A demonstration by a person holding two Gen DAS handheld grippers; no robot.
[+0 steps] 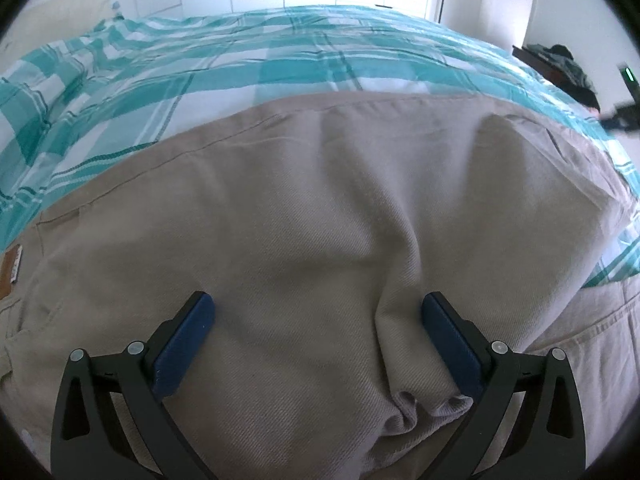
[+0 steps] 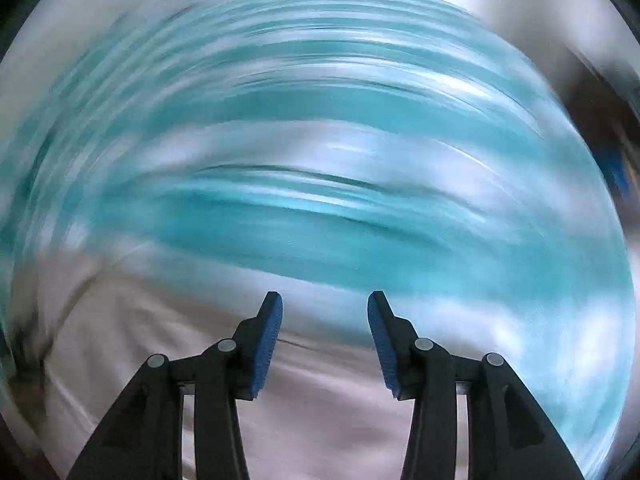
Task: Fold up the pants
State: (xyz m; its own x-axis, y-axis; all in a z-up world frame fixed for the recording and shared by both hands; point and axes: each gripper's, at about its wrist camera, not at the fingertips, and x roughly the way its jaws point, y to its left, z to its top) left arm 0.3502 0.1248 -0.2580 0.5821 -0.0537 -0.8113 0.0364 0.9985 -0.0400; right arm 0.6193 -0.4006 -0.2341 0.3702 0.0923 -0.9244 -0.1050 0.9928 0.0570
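Left claw released over beige pants spread on the bed, right claw released too; I judge them soft, limp, best pinched at a hem.

Beige twill pants lie spread flat across the bed below me, one layer folded over with a soft ridge down the middle, a brown waistband patch visible at the left edge.
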